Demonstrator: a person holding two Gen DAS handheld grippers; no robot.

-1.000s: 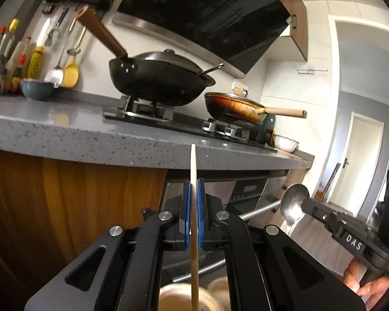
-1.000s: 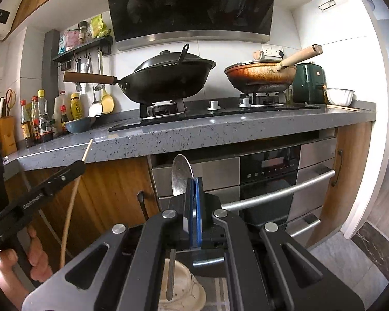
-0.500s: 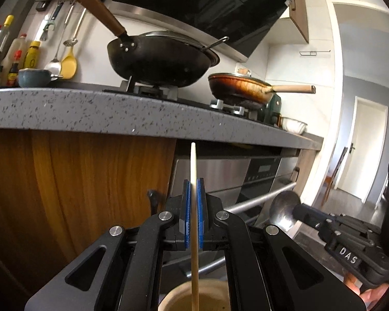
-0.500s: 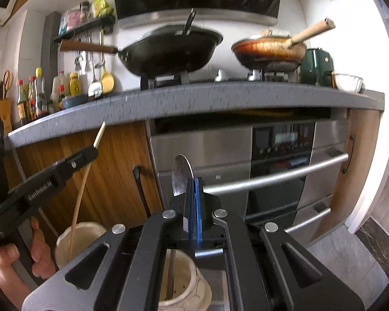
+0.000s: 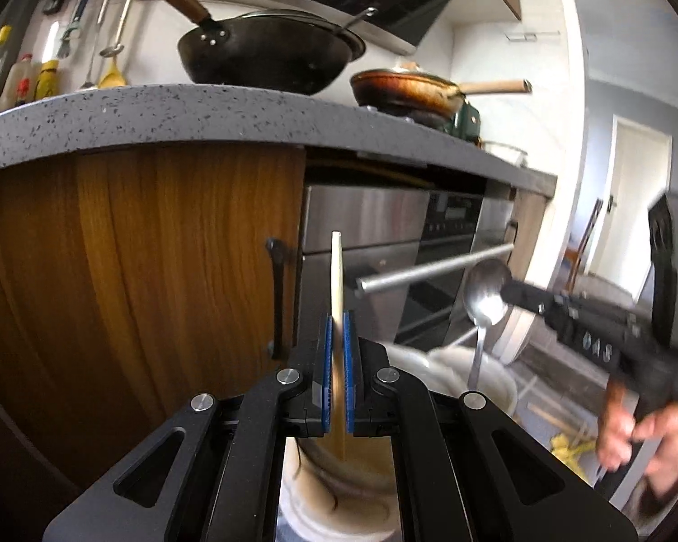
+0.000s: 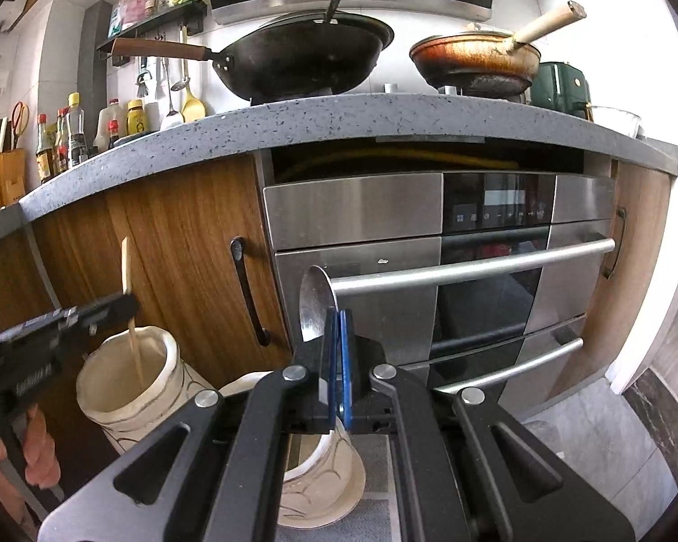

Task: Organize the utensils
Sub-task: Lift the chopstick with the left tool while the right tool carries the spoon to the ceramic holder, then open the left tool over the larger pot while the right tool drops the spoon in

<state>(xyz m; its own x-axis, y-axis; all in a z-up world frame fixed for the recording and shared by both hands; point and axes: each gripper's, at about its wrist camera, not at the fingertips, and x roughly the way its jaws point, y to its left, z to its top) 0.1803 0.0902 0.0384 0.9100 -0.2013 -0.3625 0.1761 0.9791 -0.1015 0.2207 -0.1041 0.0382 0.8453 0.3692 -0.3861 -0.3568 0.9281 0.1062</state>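
A: Pale wood, that chopstick (image 5: 336, 271). It stands upright, pinched between the blue pads of the left gripper (image 5: 336, 388), whose jaws are all but closed on it. Its lower end dips into the mouth of the left jar (image 6: 126, 379).

B: And the spoon (image 6: 316, 307)?

A: Steel, bowl up, clamped in the right gripper (image 6: 339, 370), jaws fully closed on its stem. In the left view its handle (image 5: 478, 352) runs down into the right jar (image 5: 474, 375).

B: Where do the jars sit?

A: On the floor, near the cabinet. The cream left jar stands just beside the right one (image 6: 321, 474), which is mostly hidden under the right gripper.

B: Behind them?

A: A wooden cabinet door (image 6: 181, 248) on the left, a steel oven (image 6: 474, 271) on the right, under a grey speckled counter (image 6: 294, 122). On top, far back, a black wok (image 6: 307, 58) and a brown pan (image 6: 474, 63).

B: Hands?

A: The left hand (image 6: 36, 451) and right hand (image 5: 633, 433) grip the handles.
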